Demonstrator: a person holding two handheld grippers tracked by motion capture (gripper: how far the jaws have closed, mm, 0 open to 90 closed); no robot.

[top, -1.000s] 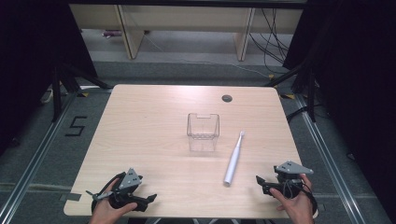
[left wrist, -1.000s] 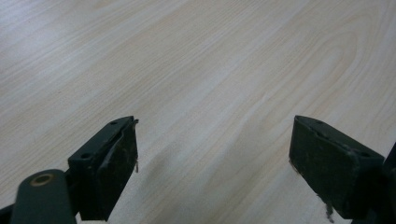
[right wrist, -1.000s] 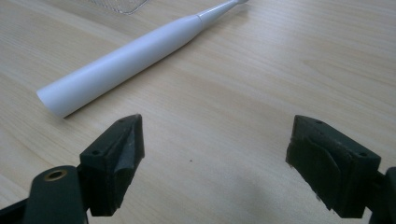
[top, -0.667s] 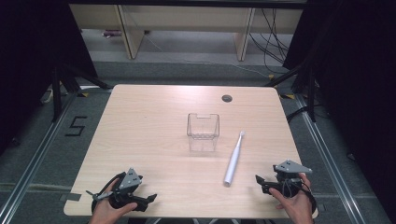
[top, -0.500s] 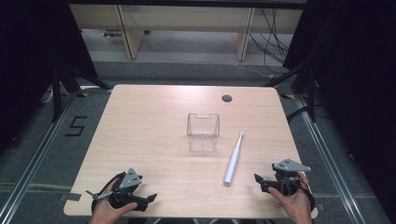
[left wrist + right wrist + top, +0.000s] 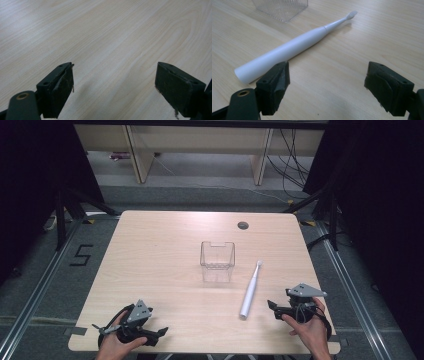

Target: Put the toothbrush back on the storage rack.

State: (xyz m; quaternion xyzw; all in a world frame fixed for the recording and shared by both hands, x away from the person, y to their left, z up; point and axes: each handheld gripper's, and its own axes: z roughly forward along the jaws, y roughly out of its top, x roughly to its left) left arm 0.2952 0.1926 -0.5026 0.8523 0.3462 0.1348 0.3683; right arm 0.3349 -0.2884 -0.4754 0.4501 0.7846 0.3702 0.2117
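My right hand-held gripper rested at the near right edge of the pale wooden desk, jaws spread wide and holding nothing. Just beside its left jaw lay the white electric toothbrush, flat on the desk, bristle end pointing away toward the clear square plastic container. My left hand-held gripper sat at the near left edge, jaws equally wide apart, empty over bare wood, well apart from the toothbrush.

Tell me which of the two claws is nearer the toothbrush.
The right claw, open near the table's near right corner, beside the handle end of the white toothbrush. The left claw sits open at the near left corner, far from it.
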